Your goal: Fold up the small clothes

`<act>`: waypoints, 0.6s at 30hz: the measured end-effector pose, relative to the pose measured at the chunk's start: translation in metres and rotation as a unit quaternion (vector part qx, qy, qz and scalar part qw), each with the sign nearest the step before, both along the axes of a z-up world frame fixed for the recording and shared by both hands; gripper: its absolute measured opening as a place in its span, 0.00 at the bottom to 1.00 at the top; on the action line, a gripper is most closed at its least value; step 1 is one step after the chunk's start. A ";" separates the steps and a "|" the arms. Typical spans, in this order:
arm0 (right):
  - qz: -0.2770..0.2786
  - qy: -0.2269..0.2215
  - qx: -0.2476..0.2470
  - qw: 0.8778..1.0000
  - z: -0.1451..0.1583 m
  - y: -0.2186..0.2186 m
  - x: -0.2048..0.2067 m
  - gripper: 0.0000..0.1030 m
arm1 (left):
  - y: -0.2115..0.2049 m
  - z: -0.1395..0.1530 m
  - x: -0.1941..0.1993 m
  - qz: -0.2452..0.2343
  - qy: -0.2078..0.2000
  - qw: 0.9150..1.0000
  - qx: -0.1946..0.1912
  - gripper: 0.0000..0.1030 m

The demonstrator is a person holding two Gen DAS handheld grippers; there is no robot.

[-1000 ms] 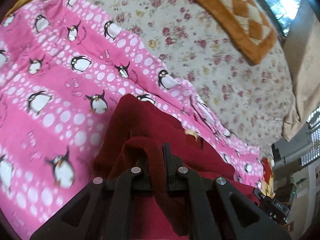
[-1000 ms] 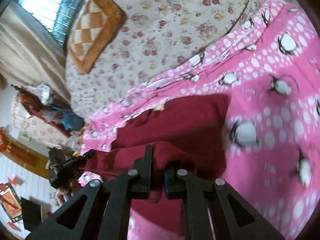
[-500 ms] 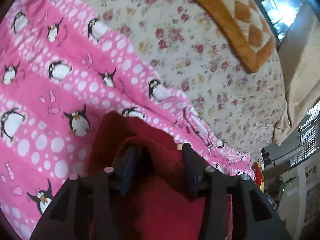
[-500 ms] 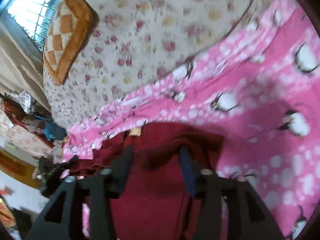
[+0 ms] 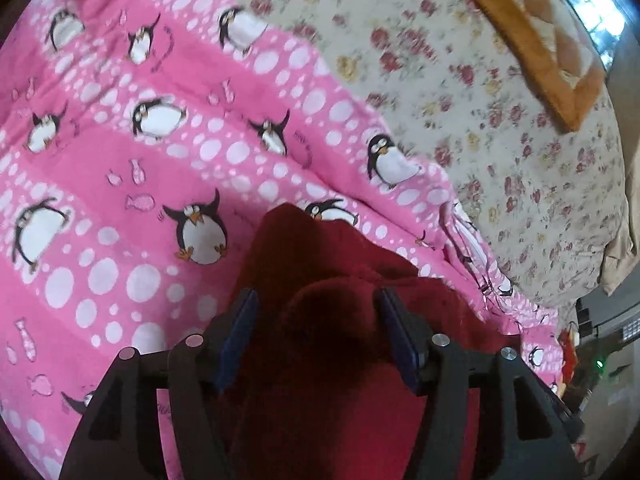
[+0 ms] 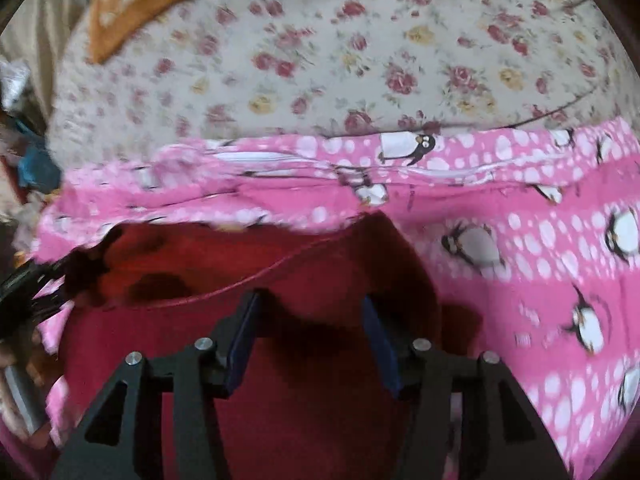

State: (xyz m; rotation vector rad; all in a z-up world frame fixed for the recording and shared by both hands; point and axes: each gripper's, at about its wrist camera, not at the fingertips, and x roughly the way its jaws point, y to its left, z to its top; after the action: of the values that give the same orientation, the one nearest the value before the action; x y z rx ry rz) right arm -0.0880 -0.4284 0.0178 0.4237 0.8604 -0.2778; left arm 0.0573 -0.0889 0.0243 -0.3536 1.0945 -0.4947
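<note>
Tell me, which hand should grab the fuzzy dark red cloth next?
Probably the left gripper. Its open jaws already straddle a raised hump of the fuzzy dark red cloth lying on the pink penguin blanket. The right gripper is open too, but the cloth between its jaws looks flatter.

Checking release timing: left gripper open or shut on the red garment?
Open. The left gripper has its jaws spread wide, with the red garment bunched loosely between them, not pinched.
</note>
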 end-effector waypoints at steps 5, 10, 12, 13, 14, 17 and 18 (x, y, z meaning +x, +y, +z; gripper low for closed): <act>-0.042 -0.024 0.026 0.999 -0.004 -0.018 0.007 0.53 | 0.021 0.020 0.001 0.021 -0.015 0.998 -0.052 0.40; -0.032 -0.036 0.029 0.998 0.016 -0.009 -0.027 0.56 | 0.028 0.027 -0.004 0.031 -0.025 0.997 -0.061 0.44; -0.026 -0.039 0.021 0.999 0.024 -0.003 -0.040 0.58 | 0.019 0.022 -0.005 0.019 -0.017 0.999 -0.038 0.44; -0.025 -0.035 0.012 0.999 0.026 0.000 -0.046 0.58 | 0.015 0.019 -0.005 0.019 -0.014 1.000 -0.021 0.44; -0.024 -0.031 0.008 0.999 0.027 0.001 -0.049 0.58 | 0.011 0.013 -0.005 0.021 -0.010 1.000 -0.002 0.44; -0.030 -0.009 0.000 1.000 0.018 -0.003 -0.045 0.58 | 0.004 -0.004 0.002 0.026 0.000 0.999 0.024 0.44; -0.041 -0.002 -0.004 0.999 0.015 -0.007 -0.042 0.58 | 0.004 -0.009 0.004 0.031 0.001 0.999 0.032 0.44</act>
State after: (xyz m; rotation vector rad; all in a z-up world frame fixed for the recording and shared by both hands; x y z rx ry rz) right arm -0.1303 -0.4355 0.0325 0.4522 0.8379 -0.3562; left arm 0.0615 -0.0847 0.0155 -0.3311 1.0955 -0.4031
